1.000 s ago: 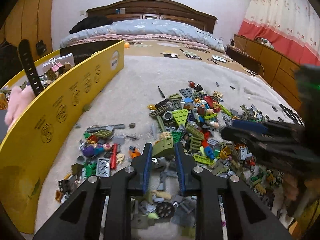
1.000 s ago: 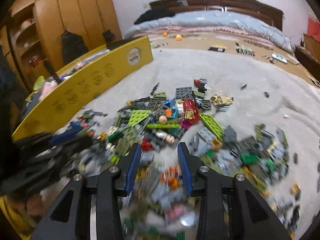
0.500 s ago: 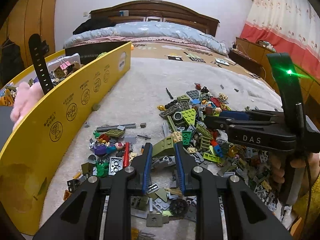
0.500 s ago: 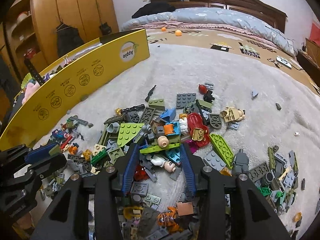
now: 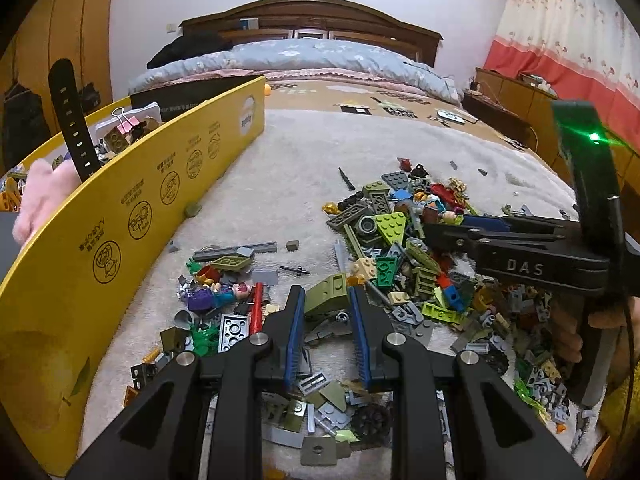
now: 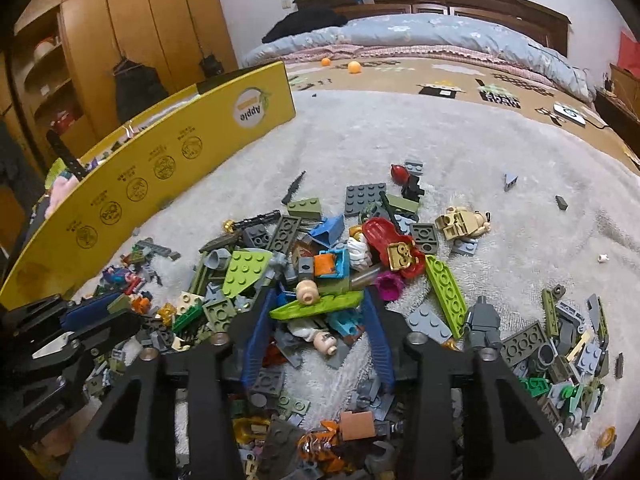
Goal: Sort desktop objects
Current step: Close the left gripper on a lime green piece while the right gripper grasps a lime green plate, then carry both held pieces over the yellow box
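A heap of small toy bricks covers the pale fluffy cloth. My left gripper is shut on an olive green sloped brick, held just above the loose pieces. In the right wrist view that left gripper shows at the lower left with the olive brick at its tip. My right gripper stands open over the middle of the heap. A flat lime green piece lies across the gap between its tips, with a small figure head on top. From the left wrist view the right gripper reaches in from the right.
A long yellow cardboard box wall runs along the left; behind it are a black strap, binder clips and a pink fluffy thing. A tan minifigure and stray bricks lie apart at the far right. A bed stands behind.
The right gripper came in over the heap towards the left and its jaws widened a little. The left gripper stayed put, still holding the olive brick.
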The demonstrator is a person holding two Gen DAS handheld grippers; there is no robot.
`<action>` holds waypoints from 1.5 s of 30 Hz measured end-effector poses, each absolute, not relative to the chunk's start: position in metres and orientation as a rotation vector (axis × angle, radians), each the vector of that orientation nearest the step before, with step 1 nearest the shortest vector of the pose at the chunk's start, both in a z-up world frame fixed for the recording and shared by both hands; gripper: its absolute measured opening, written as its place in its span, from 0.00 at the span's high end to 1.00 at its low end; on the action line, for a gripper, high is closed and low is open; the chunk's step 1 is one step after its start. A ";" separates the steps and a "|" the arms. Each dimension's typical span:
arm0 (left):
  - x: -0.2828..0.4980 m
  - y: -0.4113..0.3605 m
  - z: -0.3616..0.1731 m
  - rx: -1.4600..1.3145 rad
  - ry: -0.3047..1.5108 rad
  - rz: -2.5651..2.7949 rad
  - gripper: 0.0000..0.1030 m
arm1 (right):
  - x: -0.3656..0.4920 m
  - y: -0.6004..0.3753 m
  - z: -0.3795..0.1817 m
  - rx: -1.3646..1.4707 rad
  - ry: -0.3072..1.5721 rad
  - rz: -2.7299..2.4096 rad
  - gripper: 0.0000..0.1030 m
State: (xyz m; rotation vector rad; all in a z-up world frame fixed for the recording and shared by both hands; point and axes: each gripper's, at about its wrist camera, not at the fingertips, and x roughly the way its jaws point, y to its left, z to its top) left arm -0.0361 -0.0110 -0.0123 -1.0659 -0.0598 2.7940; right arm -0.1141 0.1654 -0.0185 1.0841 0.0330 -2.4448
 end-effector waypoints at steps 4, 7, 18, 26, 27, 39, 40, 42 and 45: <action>-0.036 -0.012 -0.012 -1.075 -0.063 2.799 0.79 | -0.110 0.169 -0.013 1.047 0.017 -2.466 0.58; -0.032 -0.013 -0.008 -1.064 -0.056 2.806 0.79 | -0.105 0.170 -0.006 1.023 0.016 -2.473 0.58; -0.011 -0.015 0.014 -0.987 -0.046 2.838 0.79 | -0.067 0.158 0.016 0.964 0.081 -2.435 0.58; 0.008 -0.023 0.029 -0.945 -0.043 2.884 0.79 | -0.045 0.153 0.020 0.964 0.093 -2.414 0.58; 0.012 -0.025 0.031 -0.936 -0.042 2.894 0.79 | -0.041 0.152 0.020 0.965 0.087 -2.405 0.58; 0.033 -0.075 0.060 -0.872 0.008 3.061 0.79 | -0.025 0.100 0.028 0.948 0.095 -2.275 0.58; 0.033 -0.082 0.062 -0.875 0.002 3.072 0.79 | -0.025 0.092 0.030 0.940 0.097 -2.260 0.58; 0.034 -0.101 0.065 -0.883 -0.019 3.093 0.79 | -0.024 0.079 0.035 0.925 0.106 -2.238 0.58; 0.030 -0.128 0.071 -0.892 -0.035 3.123 0.79 | -0.024 0.057 0.040 0.910 0.113 -2.209 0.58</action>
